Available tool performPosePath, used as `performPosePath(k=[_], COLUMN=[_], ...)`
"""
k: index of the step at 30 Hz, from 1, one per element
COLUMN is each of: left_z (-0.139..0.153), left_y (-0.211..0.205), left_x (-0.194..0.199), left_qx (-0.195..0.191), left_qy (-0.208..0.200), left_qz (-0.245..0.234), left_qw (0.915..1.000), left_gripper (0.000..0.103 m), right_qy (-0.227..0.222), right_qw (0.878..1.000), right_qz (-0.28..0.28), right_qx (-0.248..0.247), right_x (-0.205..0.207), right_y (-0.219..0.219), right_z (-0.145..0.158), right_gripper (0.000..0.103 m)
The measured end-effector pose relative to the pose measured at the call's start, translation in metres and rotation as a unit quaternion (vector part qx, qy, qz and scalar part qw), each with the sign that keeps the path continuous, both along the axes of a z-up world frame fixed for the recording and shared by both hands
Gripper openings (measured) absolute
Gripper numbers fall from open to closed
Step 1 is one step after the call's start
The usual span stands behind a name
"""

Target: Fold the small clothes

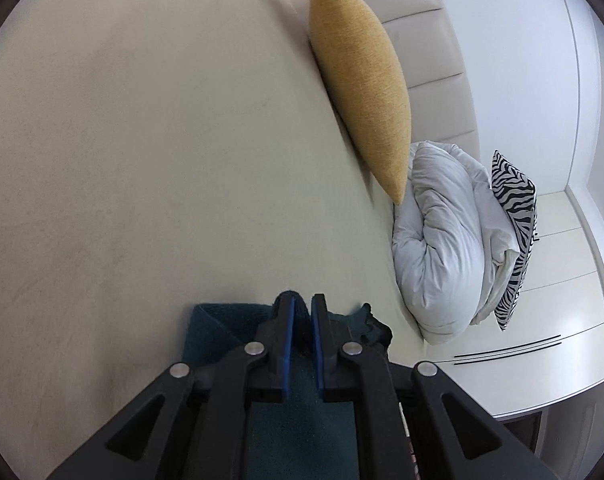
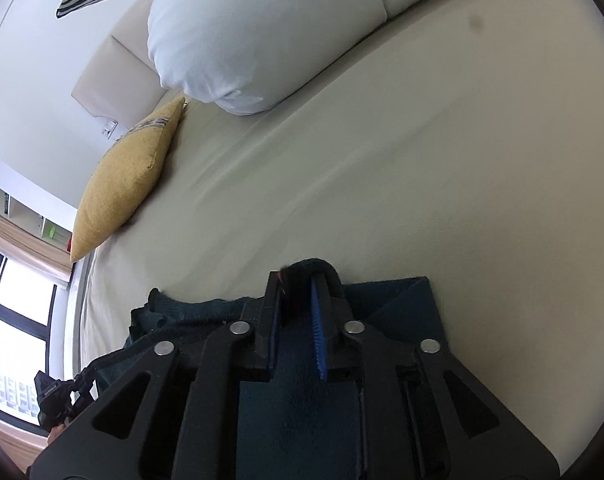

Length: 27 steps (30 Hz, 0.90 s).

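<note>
So here both grippers are down at the near edge of the bed [image 1: 141, 160], each with a bit of a dark teal garment [image 1: 217, 328] caught in it. In the left wrist view the left gripper [image 1: 302, 320] sits at 6 o'clock, its blue pads [image 1: 289, 332] only a narrow slot apart with a dark roll of the fabric poking up between the tips, so I'd call it a loosened pinch more than a firm one. Same story in the right wrist view: the right gripper [image 2: 299, 300] at 6 o'clock, a hump of the teal cloth arching over and between its fingertips [image 2: 320, 320], jaws a little wider than the other side, and I honestly can't tell if the pads are truly pressing or just cradling it. The garment [image 2: 398, 308] itself lies flat on the beige sheet under and just beside both tools, with a folded corner showing toward 3 o'clock in the right view and toward 9 o'clock in the left one. A yellow cushion [image 1: 362, 92] and a white duvet bundle [image 1: 442, 240] are well apart from it, up around 1 to 3 o'clock, so nothing's in the way. My guess is this is the lay-down of a fold, so: lower both edges evenly, line them up with the layer underneath, let go of both sides together, and pull straight back so the pads don't drag the fold open.
</note>
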<state>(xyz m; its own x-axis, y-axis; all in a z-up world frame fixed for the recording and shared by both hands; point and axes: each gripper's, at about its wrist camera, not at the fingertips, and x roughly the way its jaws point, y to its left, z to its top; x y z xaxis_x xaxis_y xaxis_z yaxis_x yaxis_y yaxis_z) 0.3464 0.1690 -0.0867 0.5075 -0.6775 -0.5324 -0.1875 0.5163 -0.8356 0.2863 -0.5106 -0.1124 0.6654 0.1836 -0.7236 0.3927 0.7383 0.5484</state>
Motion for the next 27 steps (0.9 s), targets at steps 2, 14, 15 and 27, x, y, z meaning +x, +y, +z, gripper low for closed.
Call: performPosePath(k=[2, 14, 15, 27], left_z=[-0.002, 0.039, 0.039, 0.023], left_y=[0.004, -0.002, -0.004, -0.023], left_x=[-0.003, -0.078, -0.085, -0.136], left_qx=[-0.012, 0.041, 0.051, 0.132], left_qy=[-0.005, -0.056, -0.058, -0.058], left_qz=[0.002, -0.037, -0.044, -0.073], left_qw=[0.9999, 0.9969, 0.9960, 0.9868], left_gripper=[0.022, 0.047, 0.047, 0.043], right_qy=[-0.014, -0.036, -0.033, 0.006], right_qw=[1.000, 0.998, 0.998, 0.986], right_qz=[-0.004, 0.018, 0.025, 0.094], right_qx=[-0.017, -0.049, -0.055, -0.140], right_x=[0.000, -0.061, -0.068, -0.133], right_y=[-0.001, 0.006, 0.011, 0.047], right_z=[0.001, 0.020, 0.019, 0.002], right_gripper=[0.052, 0.059, 0.059, 0.059])
